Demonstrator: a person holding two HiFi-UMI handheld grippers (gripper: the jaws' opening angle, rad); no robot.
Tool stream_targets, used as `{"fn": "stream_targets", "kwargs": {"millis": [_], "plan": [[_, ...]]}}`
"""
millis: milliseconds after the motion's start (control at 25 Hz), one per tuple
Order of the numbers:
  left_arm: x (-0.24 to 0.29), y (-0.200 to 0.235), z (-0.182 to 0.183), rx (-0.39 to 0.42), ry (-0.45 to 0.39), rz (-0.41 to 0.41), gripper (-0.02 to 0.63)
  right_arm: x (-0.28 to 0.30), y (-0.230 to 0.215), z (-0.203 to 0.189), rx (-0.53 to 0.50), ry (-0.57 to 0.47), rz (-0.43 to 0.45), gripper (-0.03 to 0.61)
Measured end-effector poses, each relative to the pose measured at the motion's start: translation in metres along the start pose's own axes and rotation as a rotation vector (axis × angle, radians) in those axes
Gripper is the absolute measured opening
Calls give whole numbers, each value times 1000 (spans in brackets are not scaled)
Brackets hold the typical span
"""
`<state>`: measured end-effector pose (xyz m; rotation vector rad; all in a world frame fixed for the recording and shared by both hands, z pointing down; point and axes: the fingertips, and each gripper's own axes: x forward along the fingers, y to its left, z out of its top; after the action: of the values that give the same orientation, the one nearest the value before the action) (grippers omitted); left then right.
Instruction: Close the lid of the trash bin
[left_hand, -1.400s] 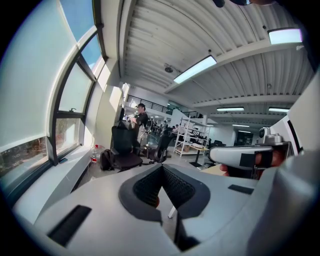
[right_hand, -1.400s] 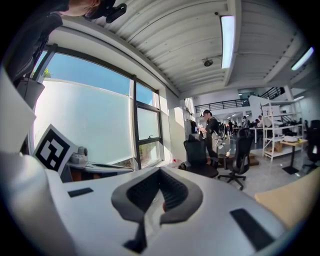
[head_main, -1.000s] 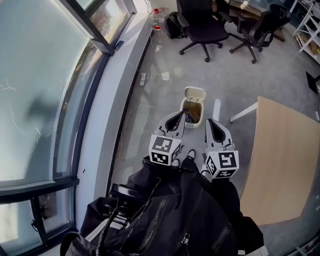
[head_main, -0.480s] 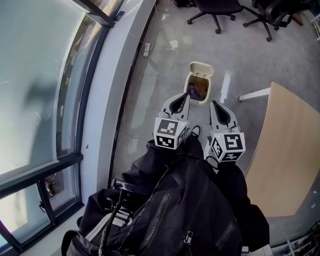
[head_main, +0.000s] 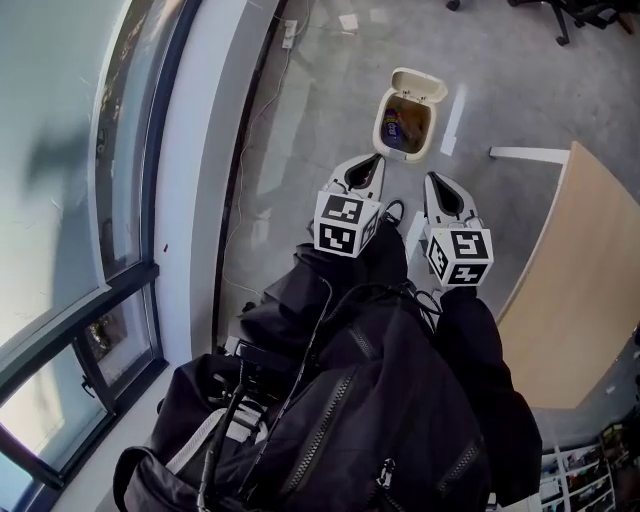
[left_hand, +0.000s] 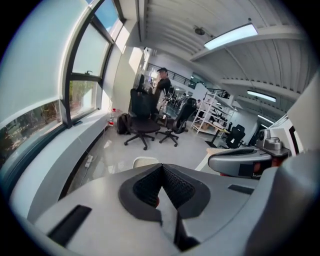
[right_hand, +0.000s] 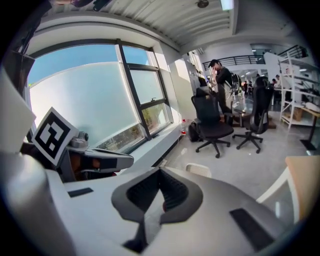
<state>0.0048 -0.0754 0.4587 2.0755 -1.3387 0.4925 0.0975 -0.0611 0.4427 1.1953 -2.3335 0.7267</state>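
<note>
The left gripper and right gripper are held side by side, each with its jaws pressed together on nothing. Just ahead of their tips the trash bin stands on bare floor, its lid tipped back on the far side. Inside it is litter, some of it blue. A wooden table lies right of the right gripper, and a window ledge runs left of the left one.
</note>
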Motion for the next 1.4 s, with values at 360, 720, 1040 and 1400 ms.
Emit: {"fn": "stream_targets", "kwargs": {"millis": [360, 720, 1040, 1400], "plan": [[33, 55, -70, -83, 135, 49, 0, 61, -14, -57, 11, 135, 26, 5], [52, 81, -137, -161, 213, 78, 0, 125, -51, -94, -44, 205, 50, 5], [63, 97, -175, -216, 260, 110, 0, 183, -83, -107, -57, 238, 70, 5], [75, 113, -183, -246, 284, 123, 0, 237, -131, -93, -98, 246, 38, 5]]}}
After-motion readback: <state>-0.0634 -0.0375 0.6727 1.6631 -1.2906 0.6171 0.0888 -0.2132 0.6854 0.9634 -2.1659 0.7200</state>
